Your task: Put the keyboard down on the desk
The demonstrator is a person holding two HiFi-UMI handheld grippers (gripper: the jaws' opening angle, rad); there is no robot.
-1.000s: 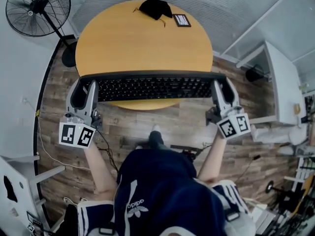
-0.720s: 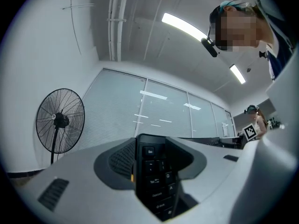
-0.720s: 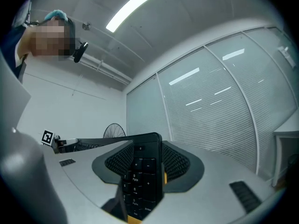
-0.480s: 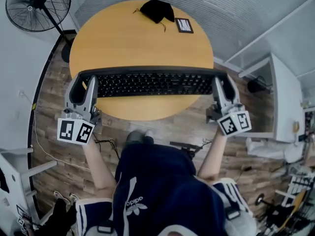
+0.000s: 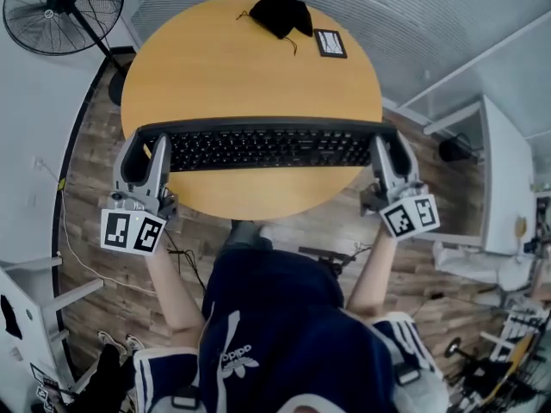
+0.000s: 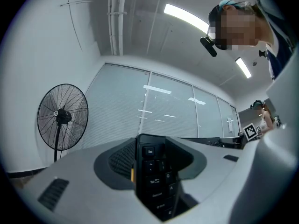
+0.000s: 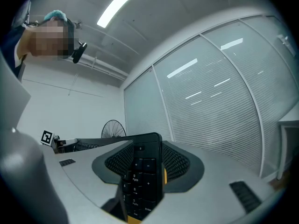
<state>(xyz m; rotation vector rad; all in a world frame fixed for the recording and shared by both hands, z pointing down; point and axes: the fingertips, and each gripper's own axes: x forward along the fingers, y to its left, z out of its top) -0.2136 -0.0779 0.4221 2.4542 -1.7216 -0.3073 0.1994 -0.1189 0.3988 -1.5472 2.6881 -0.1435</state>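
A long black keyboard (image 5: 263,148) hangs level above the near part of the round yellow wooden desk (image 5: 250,67), held by both ends. My left gripper (image 5: 148,157) is shut on its left end, where the Esc key end (image 6: 152,176) stands between the jaws. My right gripper (image 5: 389,157) is shut on its right end, with the number-pad end (image 7: 142,176) clamped between the jaws. In the head view the keyboard covers the desk's middle band and both ends stick out past the rim.
A black cloth (image 5: 280,11) and a small framed card (image 5: 330,42) lie at the desk's far edge. A pedestal fan (image 5: 60,11) stands on the floor at the far left. A white shelf unit (image 5: 508,179) is at the right. The person's legs are below the desk edge.
The keyboard and both grippers have moved forward over the desk; a second ago it hung at the desk's near edge, now it lies across the desk's middle.
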